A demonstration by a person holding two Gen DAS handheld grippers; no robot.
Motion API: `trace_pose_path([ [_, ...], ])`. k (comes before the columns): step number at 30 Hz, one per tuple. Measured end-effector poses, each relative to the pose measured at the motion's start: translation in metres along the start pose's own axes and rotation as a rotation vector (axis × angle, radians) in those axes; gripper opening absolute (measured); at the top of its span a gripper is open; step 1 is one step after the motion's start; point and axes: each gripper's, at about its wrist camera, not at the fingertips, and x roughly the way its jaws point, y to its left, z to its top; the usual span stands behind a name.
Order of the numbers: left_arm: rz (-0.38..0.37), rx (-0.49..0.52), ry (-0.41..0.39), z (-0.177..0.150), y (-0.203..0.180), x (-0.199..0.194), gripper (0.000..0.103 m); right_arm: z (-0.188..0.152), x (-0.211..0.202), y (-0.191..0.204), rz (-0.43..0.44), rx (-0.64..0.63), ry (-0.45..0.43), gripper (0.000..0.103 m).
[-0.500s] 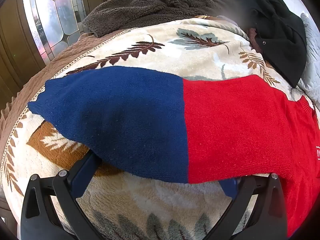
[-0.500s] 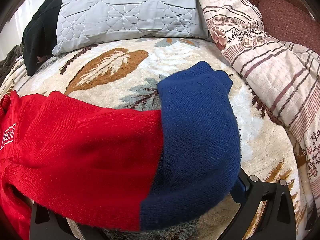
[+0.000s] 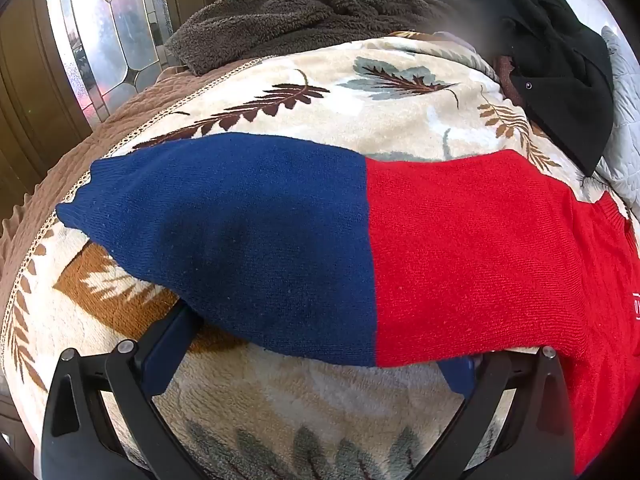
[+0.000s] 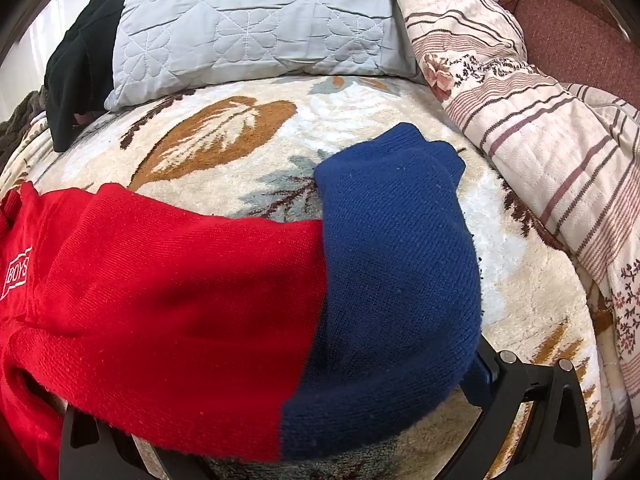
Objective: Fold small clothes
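Nothing has shifted since the earlier frames: both views match them. The knitted sweater (image 3: pixel 360 248), red in the body with navy sleeves, lies spread on the bed's plush leaf-patterned blanket (image 3: pixel 392 80), one sleeve reaching out before each claw. The left claw (image 3: pixel 316 364) and the right claw (image 4: pixel 304 432) both stand wide apart, sleeve fabric draped over their blue pads, unclamped. A quilted grey pillow (image 4: pixel 256 20) and a striped fleece cover (image 4: pixel 540 128) lie beyond.
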Motion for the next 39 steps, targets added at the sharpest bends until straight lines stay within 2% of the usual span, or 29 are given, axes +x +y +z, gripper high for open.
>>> trace_pose_path([
  [17,0.001,0.0,0.003,0.0,0.0,0.0,0.103,0.0,0.002,-0.002,0.004,0.004,0.0,0.102],
  [23,0.021,0.003,0.035,0.002,0.001,-0.004,0.103,0.001,-0.008,0.002,-0.036,-0.005,-0.002,0.103],
  [26,0.047,0.03,0.025,0.001,-0.005,-0.017,0.103,-0.002,-0.031,0.009,-0.061,-0.026,-0.061,0.103],
  [30,0.068,0.076,-0.049,0.0,-0.015,-0.051,0.103,0.001,-0.071,0.022,-0.054,-0.058,-0.152,0.103],
  [36,0.047,0.082,-0.154,0.003,-0.029,-0.111,0.103,0.009,-0.136,0.05,0.072,-0.096,-0.266,0.103],
  [39,-0.006,0.053,-0.189,0.006,-0.035,-0.14,0.103,0.012,-0.171,0.07,0.144,-0.124,-0.32,0.103],
])
